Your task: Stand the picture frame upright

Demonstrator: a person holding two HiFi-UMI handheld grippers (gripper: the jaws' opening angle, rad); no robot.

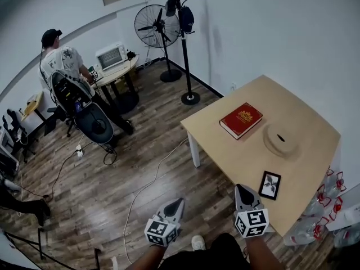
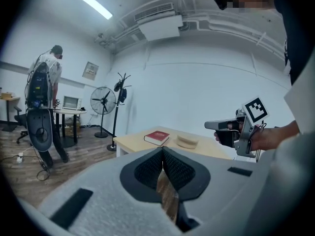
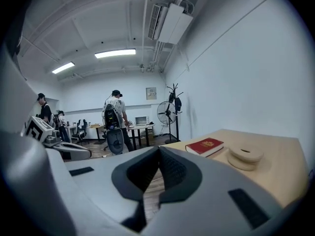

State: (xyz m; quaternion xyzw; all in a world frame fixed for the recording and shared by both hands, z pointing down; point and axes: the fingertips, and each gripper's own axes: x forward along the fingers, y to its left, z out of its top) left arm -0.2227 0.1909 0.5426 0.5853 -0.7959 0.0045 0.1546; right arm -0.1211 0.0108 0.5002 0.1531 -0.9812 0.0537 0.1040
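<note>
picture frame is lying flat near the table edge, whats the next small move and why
Probably open the right gripper and ease it toward the picture frame: it lies flat on the table, nearest that gripper, whose jaws are shut and empty.

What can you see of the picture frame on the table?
The picture frame is small, rectangular and black-bordered, with a white picture of a dark sprig. It lies flat, face up, near the near edge of the light wooden table. Nothing touches it; the right gripper is close beside it, apart.
</note>
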